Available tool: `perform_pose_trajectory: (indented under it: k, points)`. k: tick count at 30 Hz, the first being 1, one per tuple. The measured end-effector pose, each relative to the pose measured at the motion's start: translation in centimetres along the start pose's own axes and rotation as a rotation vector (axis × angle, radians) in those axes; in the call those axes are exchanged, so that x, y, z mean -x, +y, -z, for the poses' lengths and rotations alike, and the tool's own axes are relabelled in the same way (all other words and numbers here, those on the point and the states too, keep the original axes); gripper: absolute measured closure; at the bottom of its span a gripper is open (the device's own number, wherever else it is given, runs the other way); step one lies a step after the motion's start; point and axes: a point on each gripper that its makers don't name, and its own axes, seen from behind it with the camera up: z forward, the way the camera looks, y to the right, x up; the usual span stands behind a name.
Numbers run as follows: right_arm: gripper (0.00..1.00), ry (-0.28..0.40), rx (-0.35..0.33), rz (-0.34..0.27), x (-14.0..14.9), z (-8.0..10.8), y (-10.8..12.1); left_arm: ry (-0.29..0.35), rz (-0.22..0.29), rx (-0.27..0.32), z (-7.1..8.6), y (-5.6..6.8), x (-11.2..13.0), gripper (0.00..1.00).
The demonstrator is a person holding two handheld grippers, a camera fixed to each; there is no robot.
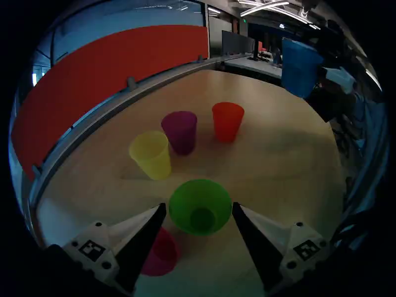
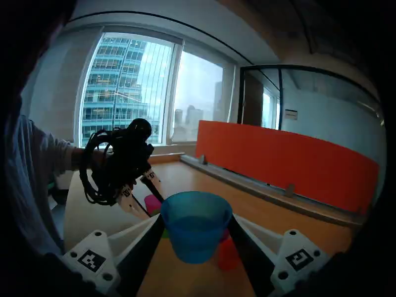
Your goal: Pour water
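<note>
Five cups stood on the bench (image 1: pixel 277 163): green cup (image 1: pixel 200 220), yellow cup (image 1: pixel 151 154), purple cup (image 1: pixel 179 131), red cup (image 1: pixel 227 121), and pink cup (image 1: pixel 161 253) half under a finger. Left claw (image 1: pixel 198 205) hung wide open over the green cup, gripping nothing. Right claw (image 2: pixel 196 218) pinched the blue cup (image 2: pixel 196 240) on both sides, upright and aloft, seemingly with water inside. Judged: pick-up done, no tilt yet, the whole pour left. Receiving cup unclear.
</note>
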Motion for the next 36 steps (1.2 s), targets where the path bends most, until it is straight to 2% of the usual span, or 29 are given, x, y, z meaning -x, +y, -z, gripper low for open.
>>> perform_pose_trajectory:
  k: [8, 17, 21, 29, 36]
  points:
    - [0.1, -0.001, 0.002, -0.003, 0.2, 0.0, 0.2, -0.029, -0.019, -0.001, -0.8, 0.4, 0.6, 0.0]
    - [0.1, -0.003, 0.007, -0.005, 0.3, 0.3, 0.4, -0.042, -0.018, -0.008, -1.4, 0.3, 0.9, 0.01]
    - [0.1, -0.003, 0.009, -0.007, 0.4, 0.3, 0.4, -0.034, -0.016, -0.018, -1.6, 0.2, 0.6, 0.09]
    - [0.1, -0.003, 0.011, -0.008, 0.4, 0.2, 0.5, -0.02, 0.01, 0.003, -1.3, 0.4, 0.2, 0.09]
    - [0.1, -0.003, 0.014, -0.011, 0.3, 0.2, 0.7, 0.029, 0.029, 0.006, -0.3, 0.2, -1.0, 0.1]
